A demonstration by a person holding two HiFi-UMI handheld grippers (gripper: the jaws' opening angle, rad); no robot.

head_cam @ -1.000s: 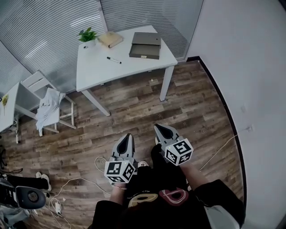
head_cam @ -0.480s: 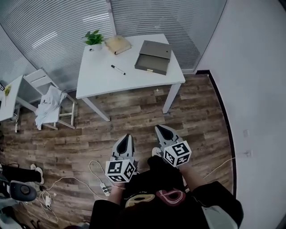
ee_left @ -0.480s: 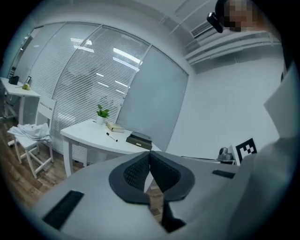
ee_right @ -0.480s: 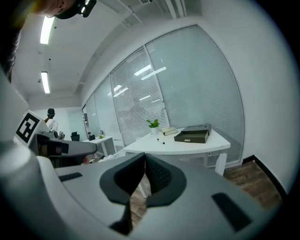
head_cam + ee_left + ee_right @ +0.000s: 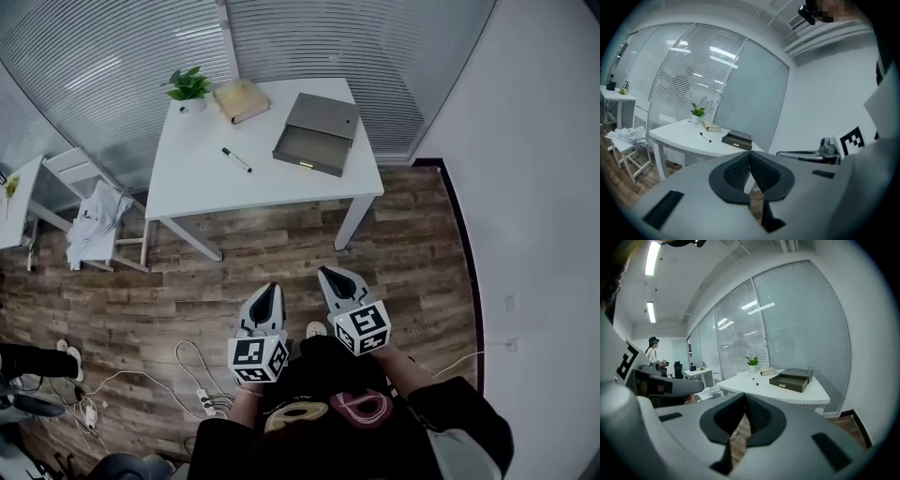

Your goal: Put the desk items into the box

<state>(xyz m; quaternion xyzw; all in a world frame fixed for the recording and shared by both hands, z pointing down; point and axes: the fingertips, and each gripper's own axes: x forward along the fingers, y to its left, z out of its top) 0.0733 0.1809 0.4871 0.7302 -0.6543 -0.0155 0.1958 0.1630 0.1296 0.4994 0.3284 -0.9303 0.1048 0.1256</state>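
My left hand-held gripper (image 5: pixel 269 287) and right hand-held gripper (image 5: pixel 327 273) are both pressed together on nothing, bench (image 5: pixel 187 178) far ahead, and only the right gripper view catches a person (image 5: pixel 650 350) far left.

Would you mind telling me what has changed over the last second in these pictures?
The person has walked closer to the desk, carrying the left gripper and right gripper forward; nothing was grasped or released. Both stay shut and empty; plant, book, pen and box lie unmoved on it.
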